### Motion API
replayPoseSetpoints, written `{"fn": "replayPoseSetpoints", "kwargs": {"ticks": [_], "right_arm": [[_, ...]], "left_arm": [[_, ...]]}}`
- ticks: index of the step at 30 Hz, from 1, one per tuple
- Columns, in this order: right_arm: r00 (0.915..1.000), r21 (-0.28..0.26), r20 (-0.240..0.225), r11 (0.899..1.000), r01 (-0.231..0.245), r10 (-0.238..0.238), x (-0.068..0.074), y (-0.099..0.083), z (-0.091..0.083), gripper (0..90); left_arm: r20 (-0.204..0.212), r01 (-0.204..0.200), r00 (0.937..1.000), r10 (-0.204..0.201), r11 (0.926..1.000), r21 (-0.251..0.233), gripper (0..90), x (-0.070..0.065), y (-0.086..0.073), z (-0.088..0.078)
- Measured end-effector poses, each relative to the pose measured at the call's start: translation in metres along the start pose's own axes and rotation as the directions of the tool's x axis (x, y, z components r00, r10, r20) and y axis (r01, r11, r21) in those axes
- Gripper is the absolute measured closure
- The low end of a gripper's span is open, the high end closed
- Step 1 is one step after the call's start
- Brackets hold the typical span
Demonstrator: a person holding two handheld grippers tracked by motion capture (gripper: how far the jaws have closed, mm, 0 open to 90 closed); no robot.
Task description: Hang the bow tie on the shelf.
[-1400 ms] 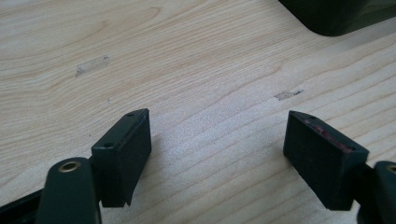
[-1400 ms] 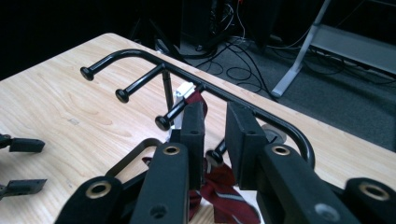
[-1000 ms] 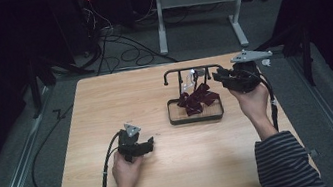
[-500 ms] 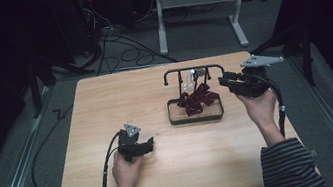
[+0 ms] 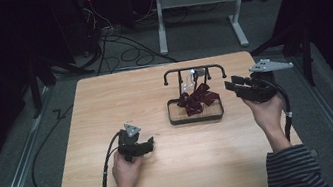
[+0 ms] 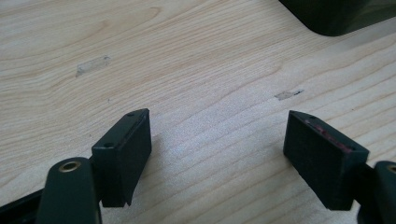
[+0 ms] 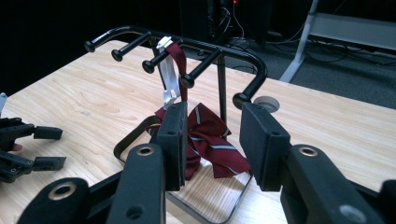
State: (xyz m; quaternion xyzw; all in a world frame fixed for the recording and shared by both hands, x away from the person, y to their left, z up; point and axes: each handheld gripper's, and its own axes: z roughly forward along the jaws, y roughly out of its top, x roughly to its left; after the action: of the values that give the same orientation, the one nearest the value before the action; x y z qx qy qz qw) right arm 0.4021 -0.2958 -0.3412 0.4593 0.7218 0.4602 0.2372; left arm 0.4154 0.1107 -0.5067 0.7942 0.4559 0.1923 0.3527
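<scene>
Dark red striped bow tie (image 5: 197, 100) hangs by its strap from a peg of the black metal rack (image 5: 193, 71), lower part resting in the rack's tray, at the right middle of the light wooden table (image 5: 105, 103) in the high view. Right gripper (image 5: 231, 84) sits just right of the rack; left gripper (image 5: 149, 143) rests on the table, well apart. Left gripper view: jaws spread wide over bare wood, nothing between. Right gripper view: jaws have just been opening, part-spread and empty, with the bow tie (image 7: 205, 135) beyond them.
</scene>
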Motion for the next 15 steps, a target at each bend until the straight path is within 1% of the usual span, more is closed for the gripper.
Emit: {"fn": "replayPoseSetpoints", "kwargs": {"ticks": [12,15], "right_arm": [[0.9999,-0.001,-0.001,1.0,-0.011,0.011,-0.003,-0.011,-0.007,62.1],[0.9998,-0.007,0.0,1.0,-0.022,0.022,-0.004,-0.015,-0.01,61.7]], "left_arm": [[0.0,0.0,1.0,0.0,1.0,0.0,23.9,0.0,0.0,0.0],[0.0,0.0,1.0,0.0,1.0,0.0,23.9,0.0,0.0,0.0]]}}
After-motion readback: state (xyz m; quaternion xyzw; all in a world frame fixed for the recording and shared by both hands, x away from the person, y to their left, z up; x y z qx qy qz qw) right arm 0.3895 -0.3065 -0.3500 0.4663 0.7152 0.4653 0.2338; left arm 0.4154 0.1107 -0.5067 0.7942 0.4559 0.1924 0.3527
